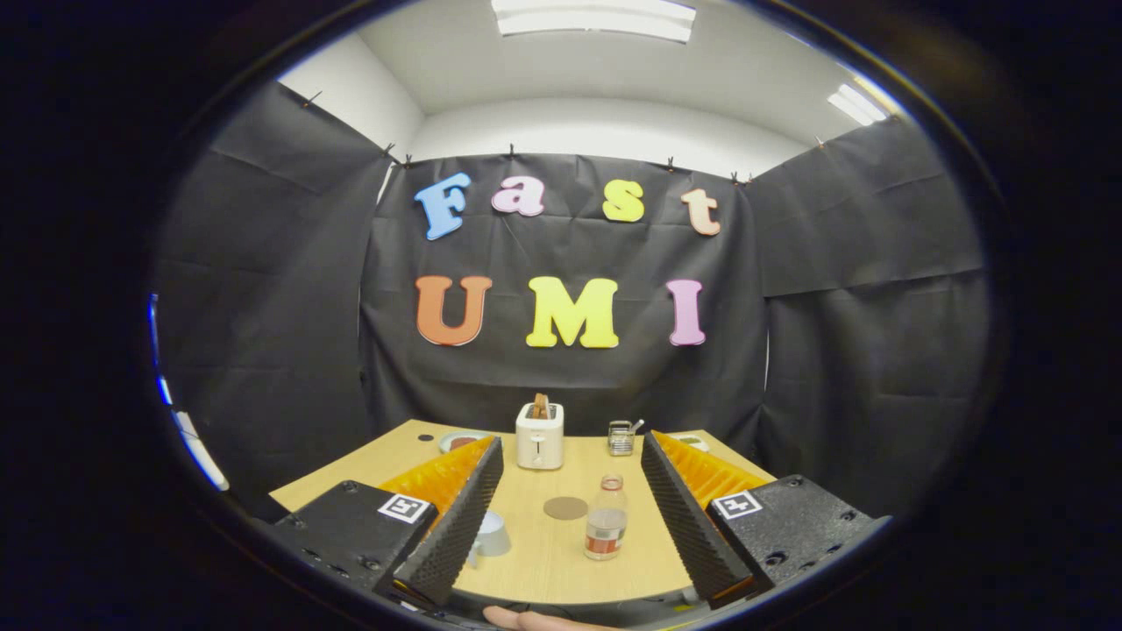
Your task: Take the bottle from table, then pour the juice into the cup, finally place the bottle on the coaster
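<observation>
Fingers (571,517): spread wide, grasping nothing, raised above the near edge of the wooden surface (543,561).

Bottle (606,517): clear plastic, upright, capped, some reddish juice low inside; between the fingers, nearer the right one, untouched.

Cup (491,533): pale, just beside the left finger, partly hidden behind it.

Coaster (565,507): round, brown, flat, between the fingers, just left of the bottle and slightly beyond it.

Toaster (539,436): white, slice showing on top, well beyond the fingers.

Wire holder (621,436): small, right of the toaster, contents unclear.

Step in hand, by judgement: approach for the take; pouring and placing not yet begun.

Next move calls for: advance and descent toward the bottle, a shift right to centre it, then closure on its body.
</observation>
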